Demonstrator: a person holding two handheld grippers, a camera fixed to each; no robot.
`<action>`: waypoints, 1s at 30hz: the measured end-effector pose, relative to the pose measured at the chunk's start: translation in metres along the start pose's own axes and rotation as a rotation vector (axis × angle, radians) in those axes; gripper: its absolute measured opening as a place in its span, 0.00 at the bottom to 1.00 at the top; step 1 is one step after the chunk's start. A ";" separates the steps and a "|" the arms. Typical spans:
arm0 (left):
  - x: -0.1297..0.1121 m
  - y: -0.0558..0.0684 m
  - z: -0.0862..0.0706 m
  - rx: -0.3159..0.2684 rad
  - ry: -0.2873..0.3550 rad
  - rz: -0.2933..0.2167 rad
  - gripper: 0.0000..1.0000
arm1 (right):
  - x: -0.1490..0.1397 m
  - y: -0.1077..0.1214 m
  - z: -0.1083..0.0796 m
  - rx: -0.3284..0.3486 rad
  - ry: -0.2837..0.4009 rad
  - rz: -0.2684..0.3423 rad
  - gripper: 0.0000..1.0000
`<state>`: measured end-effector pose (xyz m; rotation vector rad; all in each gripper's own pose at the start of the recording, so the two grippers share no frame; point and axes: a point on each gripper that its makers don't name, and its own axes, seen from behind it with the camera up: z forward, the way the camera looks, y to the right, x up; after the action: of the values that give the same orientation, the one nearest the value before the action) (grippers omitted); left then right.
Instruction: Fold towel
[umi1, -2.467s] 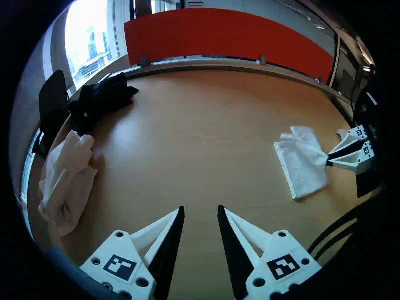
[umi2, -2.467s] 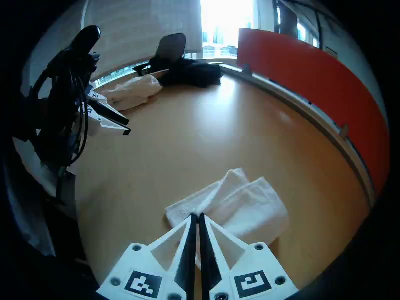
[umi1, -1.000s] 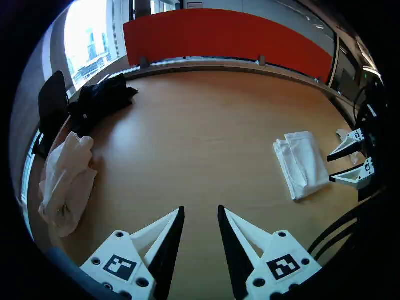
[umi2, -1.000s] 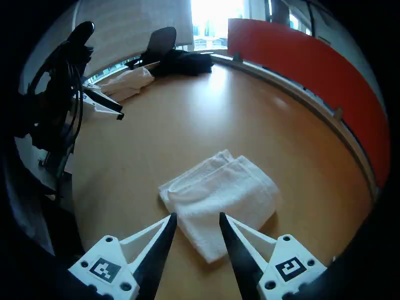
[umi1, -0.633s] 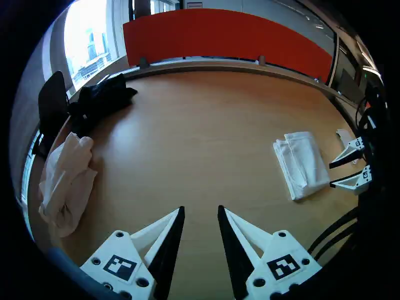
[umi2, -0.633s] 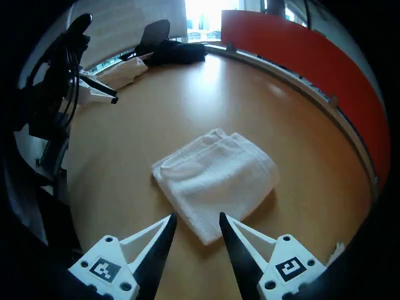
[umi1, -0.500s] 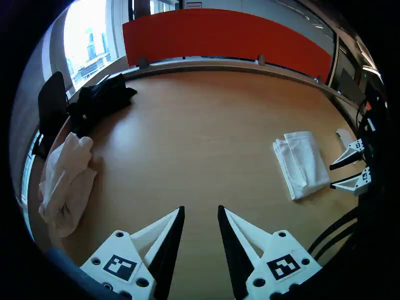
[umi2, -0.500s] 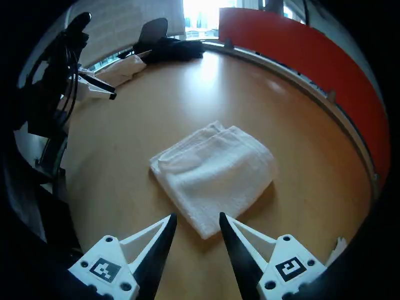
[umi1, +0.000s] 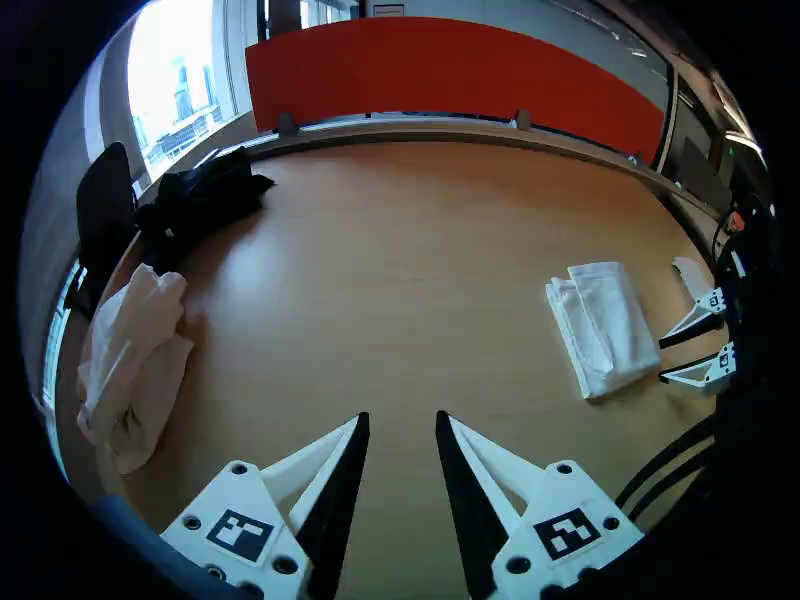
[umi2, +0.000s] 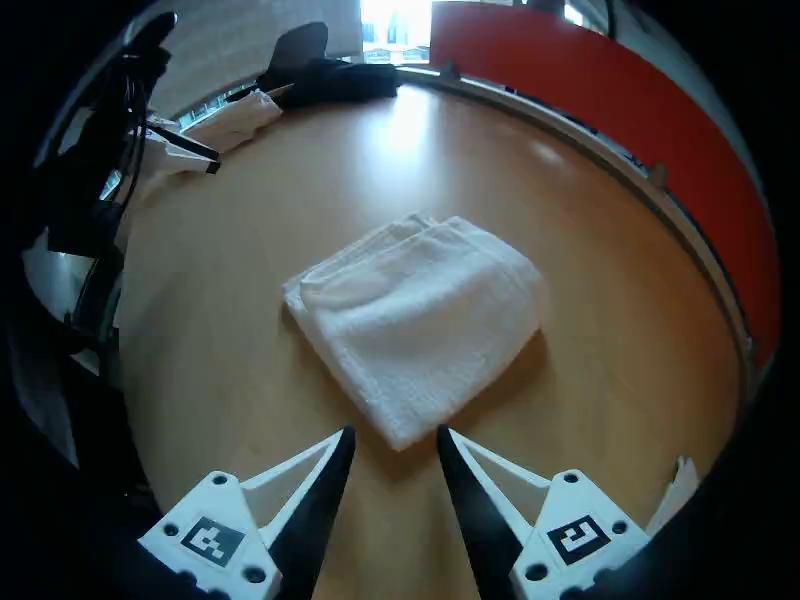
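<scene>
- The towel (umi2: 415, 320) lies flat on the wooden table (umi2: 300, 190), folded into a thick white rectangle with its layered edges stacked along one side.
- In the right gripper view the towel sits just ahead of the right gripper (umi2: 394, 432). Its nearest corner points into the gap between the two fingertips.
- The right gripper is released: its fingers stand spread, with bare table between them. Neither finger appears to touch the cloth, though the towel's corner comes very close to the tips.
- The left gripper (umi1: 401, 415) is also released, its fingers parted over bare wood, well apart from the towel.
- In the left gripper view the towel lies far off to the right, near the table's edge. The right gripper shows just beside it there, with its fingers apart.
- In the right gripper view the left gripper shows at the far left edge of the table, too small to judge its opening from there.
- A crumpled white cloth (umi1: 130, 360) lies near the table's left edge in the left gripper view.
- A heap of black fabric (umi1: 205, 195) rests farther back, beside a dark chair (umi1: 105, 210).
- A red partition (umi1: 450, 70) runs along the far side of the table, and a bright window (umi1: 175, 80) stands to its left.
- A small white scrap (umi1: 690, 272) lies at the table's edge, near the towel.
</scene>
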<state>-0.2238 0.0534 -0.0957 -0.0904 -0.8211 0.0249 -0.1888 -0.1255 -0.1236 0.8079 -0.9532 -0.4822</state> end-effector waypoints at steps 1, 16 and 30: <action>0.000 0.000 0.000 0.000 0.000 0.000 0.48 | -0.001 0.000 0.001 -0.002 -0.003 0.002 0.57; 0.001 0.001 0.000 -0.001 0.000 -0.001 0.48 | -0.008 0.001 0.012 -0.012 -0.014 0.033 0.33; 0.000 0.001 0.000 -0.001 0.000 0.000 0.48 | -0.009 0.003 0.010 -0.022 -0.008 0.049 0.05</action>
<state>-0.2236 0.0542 -0.0959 -0.0913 -0.8208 0.0248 -0.2015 -0.1212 -0.1226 0.7612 -0.9713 -0.4528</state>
